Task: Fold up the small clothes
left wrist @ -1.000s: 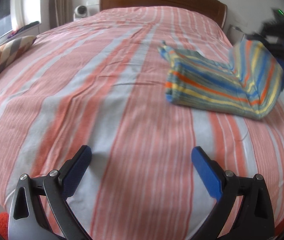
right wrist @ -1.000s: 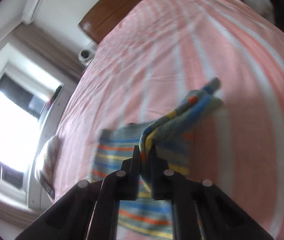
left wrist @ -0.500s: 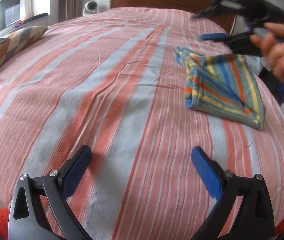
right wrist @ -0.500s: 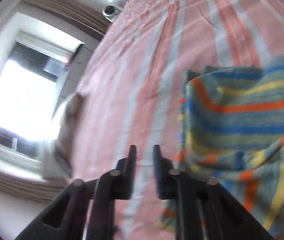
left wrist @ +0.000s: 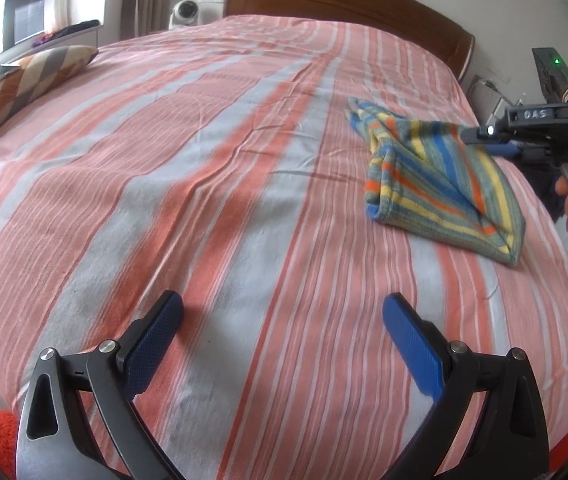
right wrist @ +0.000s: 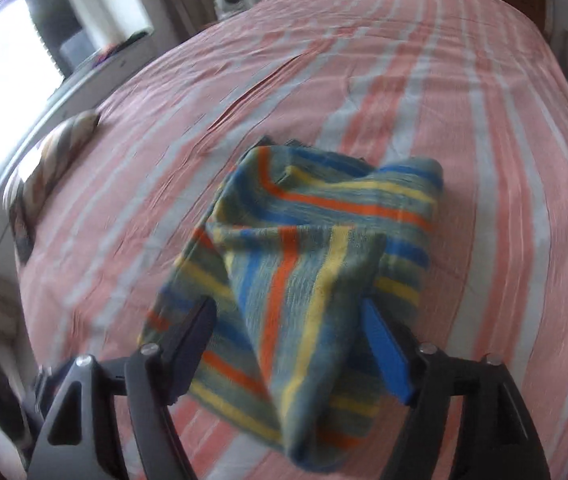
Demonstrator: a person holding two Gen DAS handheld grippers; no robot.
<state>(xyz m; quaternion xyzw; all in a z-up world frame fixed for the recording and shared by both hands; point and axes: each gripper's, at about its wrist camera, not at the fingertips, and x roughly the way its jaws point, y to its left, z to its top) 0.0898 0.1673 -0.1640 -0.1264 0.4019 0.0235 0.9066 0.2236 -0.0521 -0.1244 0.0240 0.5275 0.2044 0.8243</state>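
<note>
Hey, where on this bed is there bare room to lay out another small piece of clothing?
The striped bedspread is bare between the patterned pillow and the striped garment, and back to the headboard. It is crowded only at the garment's side, where the right gripper works.

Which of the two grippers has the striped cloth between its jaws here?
The right gripper: the striped cloth lies between its jaws, which have just been opening. The left gripper hovers wide open over bare bedsheet, well apart from the cloth.
</note>
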